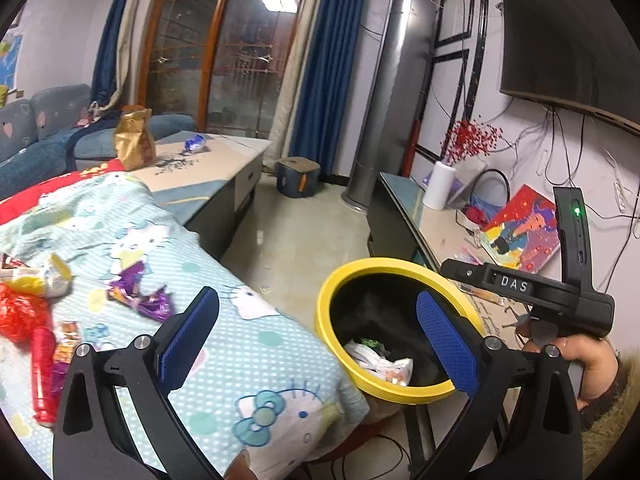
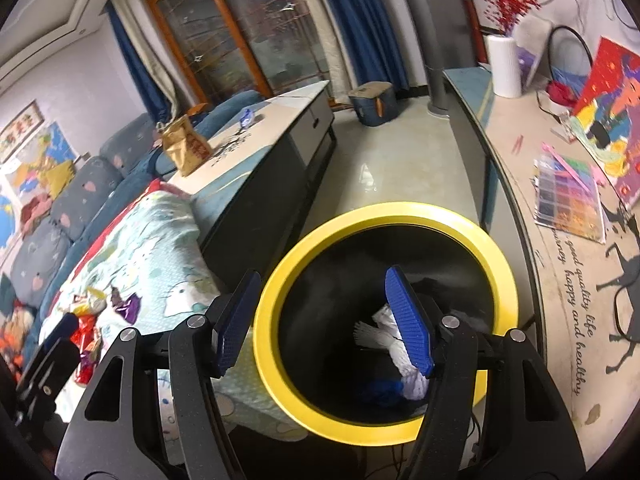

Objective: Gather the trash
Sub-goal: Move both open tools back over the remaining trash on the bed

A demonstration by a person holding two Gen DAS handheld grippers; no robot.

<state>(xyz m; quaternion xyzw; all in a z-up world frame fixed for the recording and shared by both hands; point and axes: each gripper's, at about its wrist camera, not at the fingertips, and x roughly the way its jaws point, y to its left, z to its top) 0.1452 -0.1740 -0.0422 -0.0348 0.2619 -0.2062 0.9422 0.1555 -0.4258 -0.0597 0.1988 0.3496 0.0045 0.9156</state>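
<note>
Beside cartoon-print cloth (image 1: pixel 256 344): yellow-rimmed bin (image 1: pixel 362 266), tiled floor (image 1: pixel 296 232).

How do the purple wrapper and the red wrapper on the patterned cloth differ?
The purple wrapper is shiny foil, torn open and spread flat; the red wrapper is translucent and bunched into a crumpled ball. The purple wrapper lies nearer the yellow bin; the red wrapper lies farther left. Both are uncollected on the cloth.

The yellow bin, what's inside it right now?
Inside the yellow bin: crumpled white wrappers and something blue against a black lining. The right claw's finger covers part of the pile.
</note>
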